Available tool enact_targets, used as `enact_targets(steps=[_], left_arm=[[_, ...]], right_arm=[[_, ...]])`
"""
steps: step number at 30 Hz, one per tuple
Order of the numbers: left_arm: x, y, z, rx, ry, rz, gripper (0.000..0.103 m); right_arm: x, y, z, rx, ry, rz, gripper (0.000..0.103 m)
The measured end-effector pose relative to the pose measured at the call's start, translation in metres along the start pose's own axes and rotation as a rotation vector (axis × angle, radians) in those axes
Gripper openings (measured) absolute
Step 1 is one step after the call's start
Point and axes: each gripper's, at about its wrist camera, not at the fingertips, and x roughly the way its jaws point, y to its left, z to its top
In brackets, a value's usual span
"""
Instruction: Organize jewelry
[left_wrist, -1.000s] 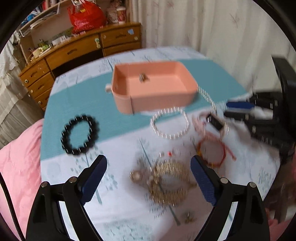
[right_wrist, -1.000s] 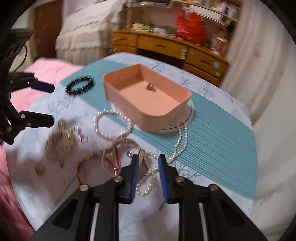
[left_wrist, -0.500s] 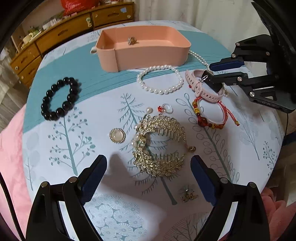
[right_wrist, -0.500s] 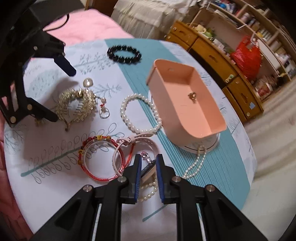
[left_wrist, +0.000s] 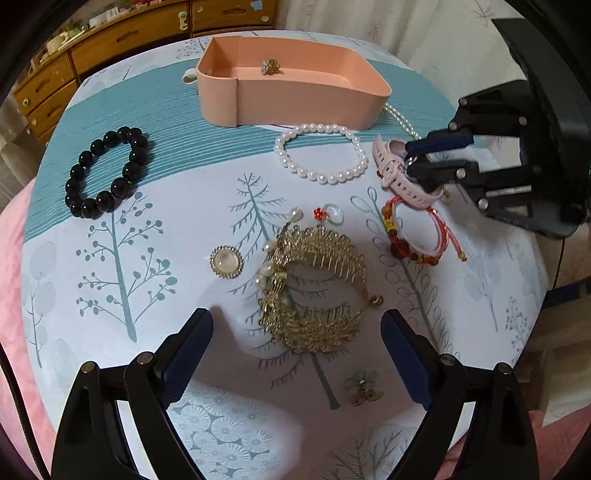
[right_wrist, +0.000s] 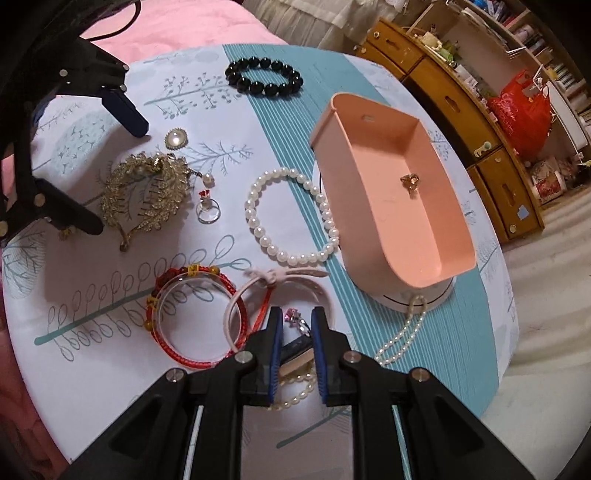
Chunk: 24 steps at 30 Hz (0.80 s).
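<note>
Holding one small charm, tray (left_wrist: 291, 96) near desk's far edge; bracelets, comb (left_wrist: 314, 291), ring (right_wrist: 295, 318) remain outside. Left gripper (left_wrist: 297, 350) jaws spread; right gripper (right_wrist: 297, 345) jaws pinching ring.

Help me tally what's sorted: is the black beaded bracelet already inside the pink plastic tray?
No, the black beaded bracelet lies on the tablecloth apart from the pink plastic tray, which holds only a small gold trinket.

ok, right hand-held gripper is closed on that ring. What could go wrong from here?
1. The pink-stone ring sits near the tips of the right hand-held gripper; it may slip out on the way to the pink tray.
2. The pink watch strap and pearl strand lie right beside it and could snag when lifted.
</note>
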Motion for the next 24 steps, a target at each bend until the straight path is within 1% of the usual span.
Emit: enact_targets(steps=[3,6,8,10,12,13,18,20,24], left_arm=[[0.001,0.001,0.006,-0.022,0.010,-0.009,0.091],[0.004,-0.002,0.013,-0.028,0.019,-0.007,0.091],[0.006,-0.006,0.019,-0.017,0.018,0.012,0.091],[0.009,-0.013,0.021,0.001,0.022,0.036,0.091],[0.012,-0.017,0.024,0.012,0.025,0.056,0.091],[0.013,-0.020,0.025,0.020,0.023,0.080,0.091],[0.018,-0.029,0.025,0.057,0.016,0.152,0.091],[0.021,-0.032,0.027,0.059,0.011,0.173,0.091],[0.022,-0.037,0.029,0.056,-0.001,0.182,0.090]], right_arm=[[0.005,0.004,0.004,-0.032,0.035,0.010,0.015],[0.013,0.007,0.006,-0.045,0.083,0.014,0.005],[0.013,0.007,0.007,-0.034,0.092,0.028,0.003],[0.015,0.006,0.008,-0.020,0.107,0.015,0.000],[0.015,0.004,0.008,0.005,0.114,0.019,0.000],[0.015,0.003,0.007,0.016,0.117,0.020,0.000],[0.007,-0.002,0.004,0.046,0.092,0.025,0.000],[0.002,-0.007,0.002,0.089,0.075,0.044,0.000],[-0.004,-0.019,-0.001,0.179,0.045,0.082,0.000]])
